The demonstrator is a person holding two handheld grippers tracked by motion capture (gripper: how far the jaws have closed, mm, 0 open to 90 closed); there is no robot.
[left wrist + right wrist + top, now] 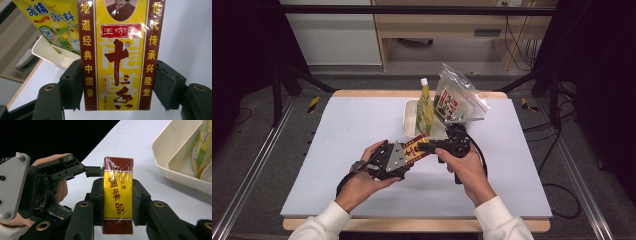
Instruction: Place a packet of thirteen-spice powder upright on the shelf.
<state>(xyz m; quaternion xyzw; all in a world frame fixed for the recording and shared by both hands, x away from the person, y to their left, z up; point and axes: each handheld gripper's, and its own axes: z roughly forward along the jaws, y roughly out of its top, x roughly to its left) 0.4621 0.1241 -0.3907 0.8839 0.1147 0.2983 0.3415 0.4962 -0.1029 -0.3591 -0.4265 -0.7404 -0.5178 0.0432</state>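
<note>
A cream divided tray [410, 120] is sitting at the far middle of the white table [337, 150]. A yellow spouted seasoning pouch [425, 107] is standing upright in it, and a clear bag with a dark label [457, 100] is leaning just beside it on the right. In the left gripper view the tray [50, 53] and pouch [56, 22] are seen up left of the box, close behind it. In the right gripper view the tray [175, 157] is lying to the right, with a gap of table between it and the box.

The yellow and maroon spice box [416, 149] is being held above the table, near the tray's front edge, between both grippers. The box is being clamped by the left gripper [120, 86], pads pressing on the maroon side bands of the box [117, 55]. The box [117, 195] is also being squeezed by the right gripper [117, 203], jaws pressed on its two wide faces, narrow edge facing that camera. The left gripper [93, 171] is seen there coming in from the left, gripping the box top end.

In the high view the left gripper [404, 157] is being held low, pointing right and away, hand wrapped under it. The right gripper [432, 146] is being pointed left, hand on top, wrist bent inward. Both forearms are being brought in from the near edge, white sleeves showing.
</note>
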